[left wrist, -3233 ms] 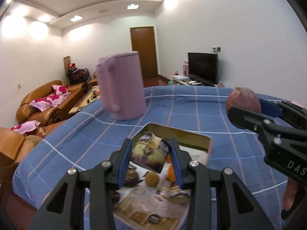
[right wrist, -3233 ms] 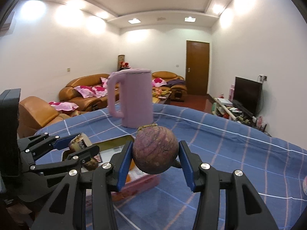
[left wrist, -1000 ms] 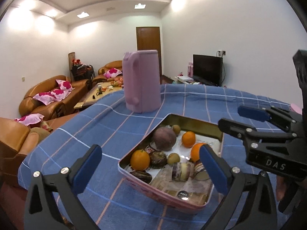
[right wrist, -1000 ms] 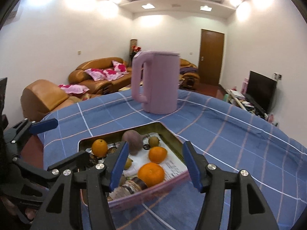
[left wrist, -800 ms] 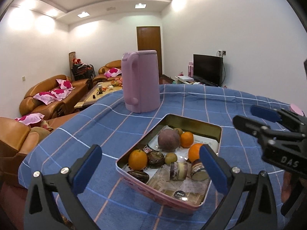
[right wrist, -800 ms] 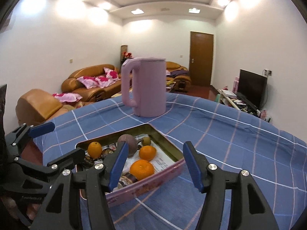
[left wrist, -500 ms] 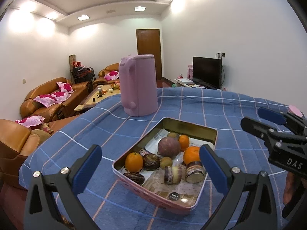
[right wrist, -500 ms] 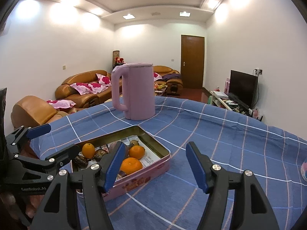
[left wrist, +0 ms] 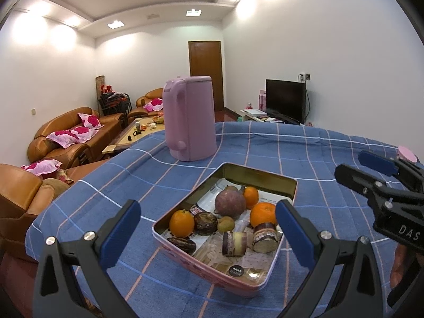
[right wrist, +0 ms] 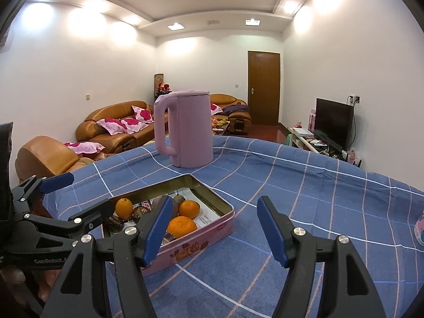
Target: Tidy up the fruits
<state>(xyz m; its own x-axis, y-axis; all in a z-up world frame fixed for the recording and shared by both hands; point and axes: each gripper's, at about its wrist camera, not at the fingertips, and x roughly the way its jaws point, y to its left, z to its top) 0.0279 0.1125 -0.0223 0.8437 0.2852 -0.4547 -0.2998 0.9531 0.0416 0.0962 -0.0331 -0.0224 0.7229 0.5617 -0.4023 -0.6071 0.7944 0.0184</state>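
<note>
A pink rectangular tin (left wrist: pixel 212 281) (right wrist: pixel 201 243) stands on the blue checked tablecloth. It holds a purple round fruit (left wrist: pixel 230 202), three oranges (left wrist: pixel 181 223) (right wrist: pixel 181 227), a small kiwi-like fruit (left wrist: pixel 225 224), dark fruits and cut cane pieces (left wrist: pixel 263 237). My left gripper (left wrist: pixel 206 228) is open and empty, held back above the tin's near end. My right gripper (right wrist: pixel 216 228) is open and empty, to the right of the tin and above its corner. Each gripper shows at the edge of the other view.
A tall pink kettle (left wrist: pixel 188 118) (right wrist: pixel 185 129) stands on the table behind the tin. A small pink object (right wrist: pixel 420 228) sits at the table's right edge. Brown sofas (right wrist: pixel 114 127) and a television (right wrist: pixel 332 122) lie beyond the table.
Both grippers have let go of their fruits, which now lie in the tin. Both have opened and drawn back from the tin, which looks smaller and farther.
</note>
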